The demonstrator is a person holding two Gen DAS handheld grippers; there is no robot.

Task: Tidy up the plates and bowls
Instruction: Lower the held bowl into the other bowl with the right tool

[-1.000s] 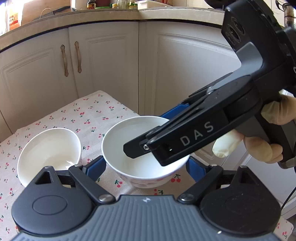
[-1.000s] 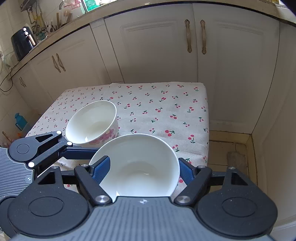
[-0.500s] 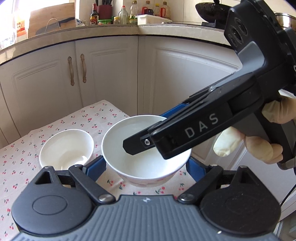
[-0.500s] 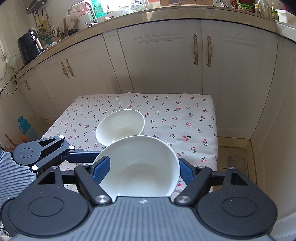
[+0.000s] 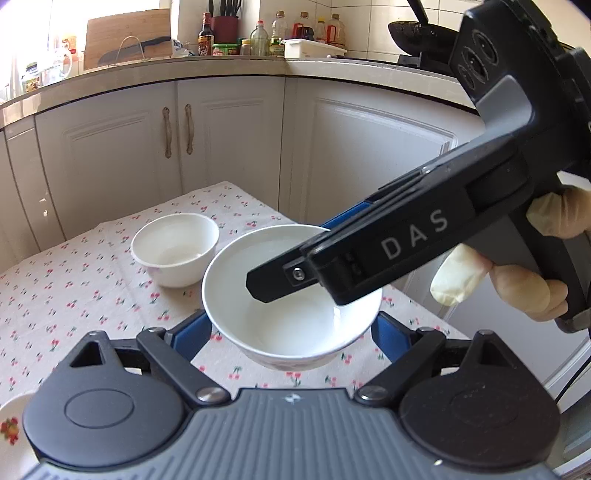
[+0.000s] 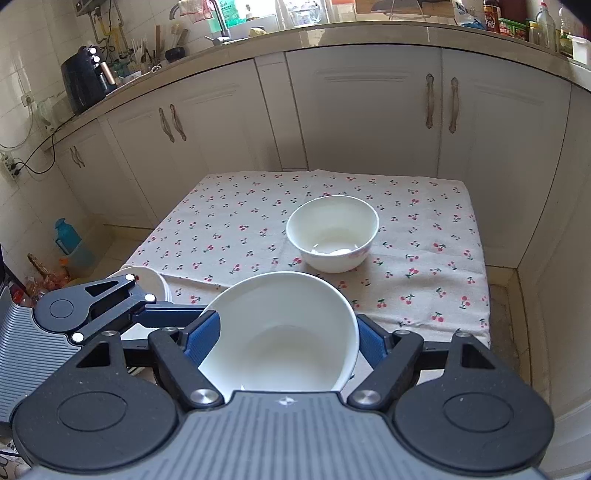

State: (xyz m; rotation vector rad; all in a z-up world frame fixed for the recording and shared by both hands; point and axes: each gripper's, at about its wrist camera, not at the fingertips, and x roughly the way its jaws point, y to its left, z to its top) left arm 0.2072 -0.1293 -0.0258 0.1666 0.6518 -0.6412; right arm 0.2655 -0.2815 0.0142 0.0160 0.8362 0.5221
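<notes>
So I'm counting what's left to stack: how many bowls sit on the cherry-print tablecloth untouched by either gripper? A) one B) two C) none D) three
A: one small white bowl stands alone on the tablecloth, while the left gripper and the right gripper each hold another bowl.

A home kitchen: white cabinets (image 6: 369,110), countertop (image 5: 184,70) with sauce bottles (image 5: 258,37), sink faucet (image 6: 218,26).
</notes>
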